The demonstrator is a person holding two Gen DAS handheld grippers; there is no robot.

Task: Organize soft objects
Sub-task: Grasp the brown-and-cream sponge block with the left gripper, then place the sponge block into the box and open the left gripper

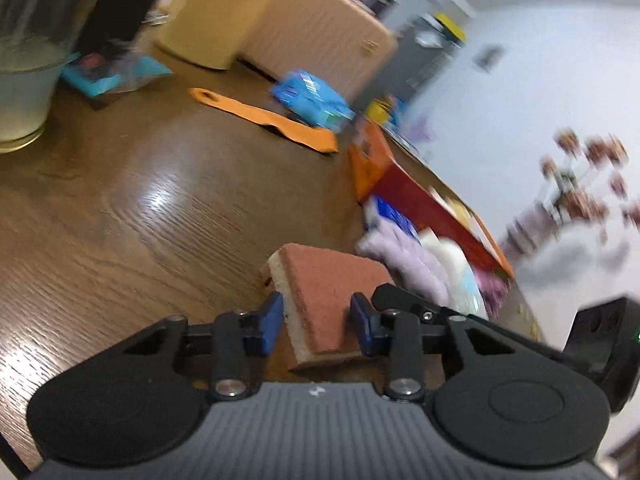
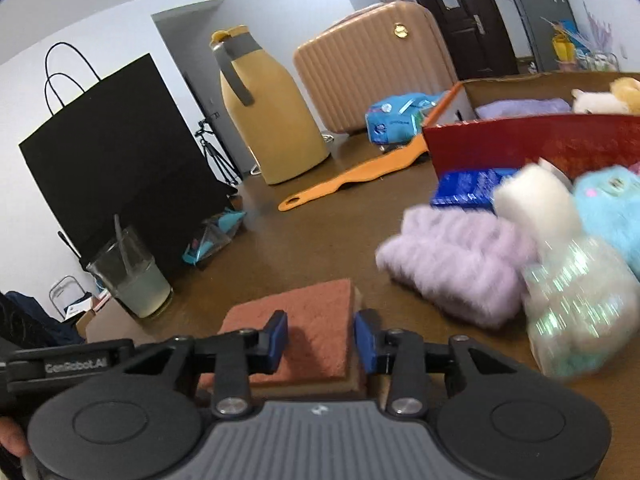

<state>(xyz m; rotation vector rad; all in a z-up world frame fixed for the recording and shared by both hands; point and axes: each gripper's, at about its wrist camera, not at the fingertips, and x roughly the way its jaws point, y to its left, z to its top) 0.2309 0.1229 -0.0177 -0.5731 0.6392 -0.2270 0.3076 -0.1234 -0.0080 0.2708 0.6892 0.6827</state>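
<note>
Apparently your left gripper (image 1: pixel 317 315) pinches the sponge (image 1: pixel 328 276): it is light and squashy, so hold its side edges gently. Whether your right gripper (image 2: pixel 321 336) presses it, I cannot tell.

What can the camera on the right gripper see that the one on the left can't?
Only the right wrist view shows the black paper bag and the dark door. Only the left wrist view shows the dried flowers against the wall. Both show the sponge between the gripper fingers, the orange spatula, the lilac plush and the red box.
</note>
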